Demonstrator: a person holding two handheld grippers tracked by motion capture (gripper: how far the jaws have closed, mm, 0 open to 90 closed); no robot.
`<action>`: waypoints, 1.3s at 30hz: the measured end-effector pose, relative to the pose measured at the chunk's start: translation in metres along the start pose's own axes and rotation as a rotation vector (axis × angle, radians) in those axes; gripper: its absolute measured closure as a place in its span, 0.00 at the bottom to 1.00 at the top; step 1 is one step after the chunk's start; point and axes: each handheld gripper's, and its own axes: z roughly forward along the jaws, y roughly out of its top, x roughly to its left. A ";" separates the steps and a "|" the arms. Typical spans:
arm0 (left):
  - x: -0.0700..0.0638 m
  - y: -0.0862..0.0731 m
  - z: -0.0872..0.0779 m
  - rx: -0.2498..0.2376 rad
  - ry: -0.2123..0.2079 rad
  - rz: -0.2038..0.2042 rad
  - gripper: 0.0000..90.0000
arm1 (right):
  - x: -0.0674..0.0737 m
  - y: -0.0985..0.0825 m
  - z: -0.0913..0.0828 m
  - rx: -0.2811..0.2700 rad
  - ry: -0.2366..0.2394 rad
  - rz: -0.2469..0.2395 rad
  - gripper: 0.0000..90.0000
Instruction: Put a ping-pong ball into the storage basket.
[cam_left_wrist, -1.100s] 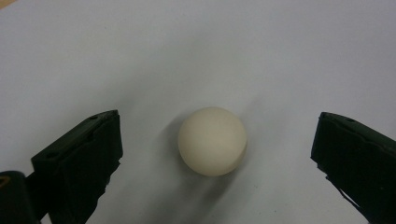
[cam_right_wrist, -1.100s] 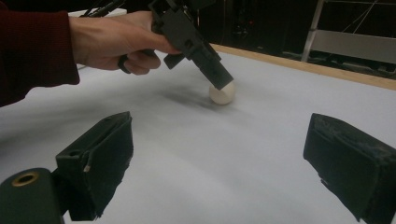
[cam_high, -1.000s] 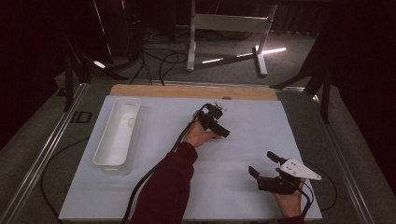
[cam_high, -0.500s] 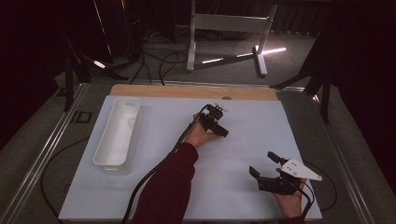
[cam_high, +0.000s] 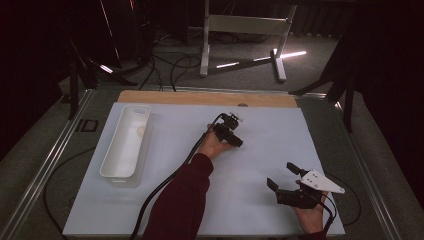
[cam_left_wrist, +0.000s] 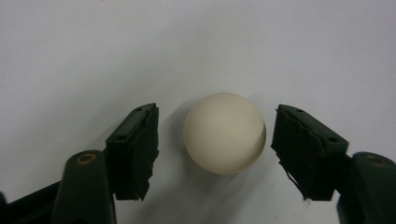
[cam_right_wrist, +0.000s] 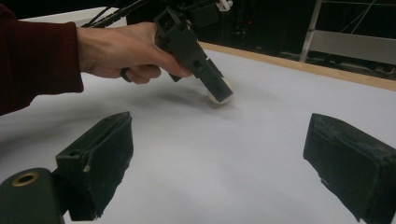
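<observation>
A cream ball (cam_left_wrist: 224, 133) lies on the white mat between the pads of my left gripper (cam_left_wrist: 215, 112). The jaws have just been closing around it, but a narrow gap still shows on each side of the ball, so it is not gripped. In the high view the left gripper (cam_high: 239, 141) points down at the mat's middle, held by a hand with a dark red sleeve. The right gripper view shows that hand with the ball (cam_right_wrist: 220, 97) at its tip. My right gripper (cam_high: 281, 174) rests near the mat's front right corner, open, with nothing between its pads (cam_right_wrist: 100, 158).
A long white tray (cam_high: 126, 142) stands on the left side of the white mat (cam_high: 270, 125). A wooden strip (cam_high: 200, 98) runs along the far edge. Metal table rails (cam_high: 45, 170) frame the mat. Beyond the table are a stand and cables on the floor.
In the high view the left hand has shifted only slightly over the ball. The right gripper has stayed where it was.
</observation>
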 end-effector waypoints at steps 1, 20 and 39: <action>0.000 0.000 0.000 -0.001 0.001 0.000 0.39 | 0.000 0.000 0.000 0.000 0.000 -0.001 0.09; 0.001 0.000 -0.008 0.002 0.016 0.013 0.57 | 0.000 0.000 0.001 0.007 0.002 -0.003 0.09; -0.003 0.005 -0.040 -0.028 0.023 0.045 0.57 | 0.002 0.001 0.003 0.008 0.004 -0.004 0.09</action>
